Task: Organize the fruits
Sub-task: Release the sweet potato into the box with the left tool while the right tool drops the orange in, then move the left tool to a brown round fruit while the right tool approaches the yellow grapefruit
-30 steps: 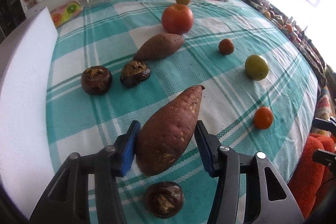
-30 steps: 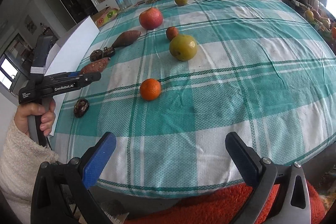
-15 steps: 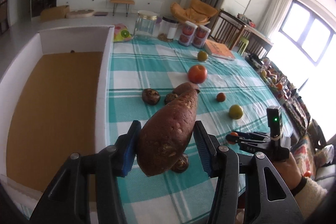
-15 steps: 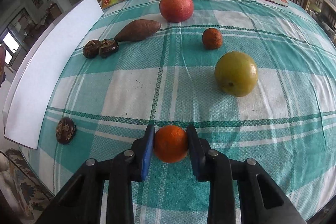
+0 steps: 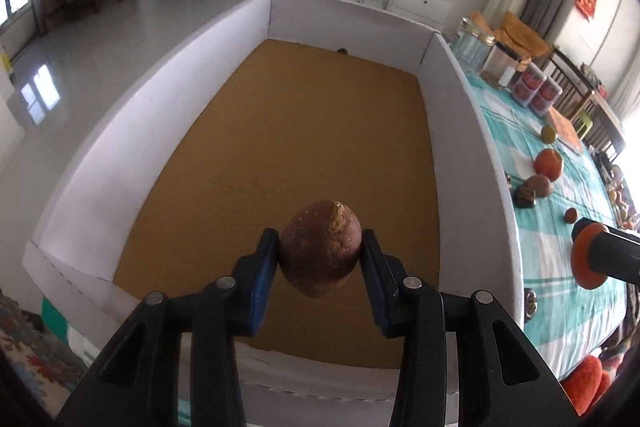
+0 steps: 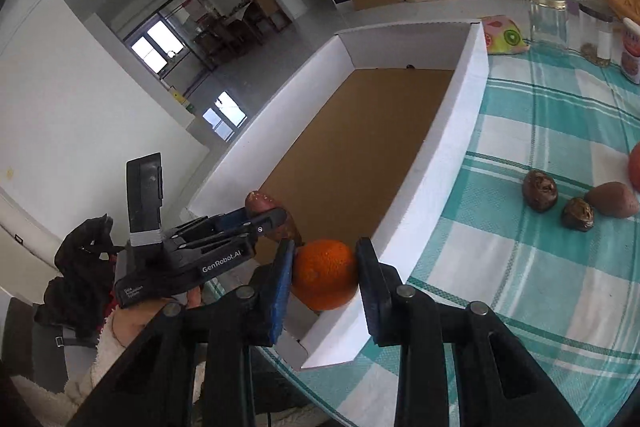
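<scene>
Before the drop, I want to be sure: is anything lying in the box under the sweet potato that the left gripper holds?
Nothing visible does. The sweet potato, with the left gripper closing on it, hangs over the bare brown floor of the box; only a tiny dark speck sits at the far wall.

The black plastic two-finger left gripper (image 6: 266, 217) is showing blue pads, round silver screws and white "GenRobot.AI" lettering; a fluffy cream fleece sleeve (image 6: 98, 347) is covering the person's wrist.
</scene>
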A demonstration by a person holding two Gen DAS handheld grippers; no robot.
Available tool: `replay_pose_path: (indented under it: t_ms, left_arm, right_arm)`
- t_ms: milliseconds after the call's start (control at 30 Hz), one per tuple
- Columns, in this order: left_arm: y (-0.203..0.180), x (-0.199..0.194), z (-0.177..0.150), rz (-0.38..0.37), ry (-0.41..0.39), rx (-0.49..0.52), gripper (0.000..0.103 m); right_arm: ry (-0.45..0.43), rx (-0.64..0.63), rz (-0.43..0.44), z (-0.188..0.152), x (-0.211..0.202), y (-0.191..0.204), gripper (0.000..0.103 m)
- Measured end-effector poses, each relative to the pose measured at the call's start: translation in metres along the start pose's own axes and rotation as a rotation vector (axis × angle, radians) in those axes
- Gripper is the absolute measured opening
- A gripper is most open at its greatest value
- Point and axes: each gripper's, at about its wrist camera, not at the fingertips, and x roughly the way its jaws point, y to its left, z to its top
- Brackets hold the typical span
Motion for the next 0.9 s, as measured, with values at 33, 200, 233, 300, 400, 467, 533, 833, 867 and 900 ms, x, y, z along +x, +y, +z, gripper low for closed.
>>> replay_pose_path:
  t_ms: [33,200,233,300,400,467,533,833,867,900]
  left_arm:
    - [0.0,0.001,-0.001,0.003,0.003,0.001,0.043]
    - [0.001,-0.019,0.006,0.048,-0.085,-0.004,0.081]
    - [0.001,-0.026,0.008,0.061,-0.123,-0.009,0.088]
    - [-0.001,-0.036,0.012,0.058,-0.167,-0.002,0.088]
    - [-0.02,-0.049,0.011,-0.031,-0.204,0.018,0.088]
    - [-0.043,-0.056,0.003,-0.126,-0.217,0.057,0.088]
    - [-0.074,-0.06,-0.011,-0.227,-0.211,0.123,0.088]
    - [-0.207,-0.039,-0.097,-0.459,-0.026,0.386,0.088]
    - [-0.214,-0.041,-0.102,-0.465,-0.019,0.396,0.088]
    - [-0.217,-0.046,-0.109,-0.472,-0.015,0.403,0.088]
  right_arm:
    - [0.014,-0.002,0.009,0.002,0.012,0.005,0.032]
    - [0.001,0.059,0.028,0.007,0.019,0.002,0.053]
    - [-0.03,0.061,0.031,0.006,0.005,-0.002,0.053]
    - [-0.087,0.053,0.006,0.005,-0.023,-0.01,0.055]
    - [-0.178,0.069,-0.067,-0.01,-0.066,-0.036,0.072]
    - [-0.232,0.104,-0.161,-0.033,-0.09,-0.06,0.084]
    - [-0.278,0.163,-0.282,-0.067,-0.106,-0.089,0.086]
    - [-0.397,0.53,-0.716,-0.217,-0.161,-0.195,0.086]
    - [-0.413,0.565,-0.721,-0.225,-0.165,-0.201,0.086]
    - [-0.43,0.602,-0.706,-0.23,-0.172,-0.205,0.086]
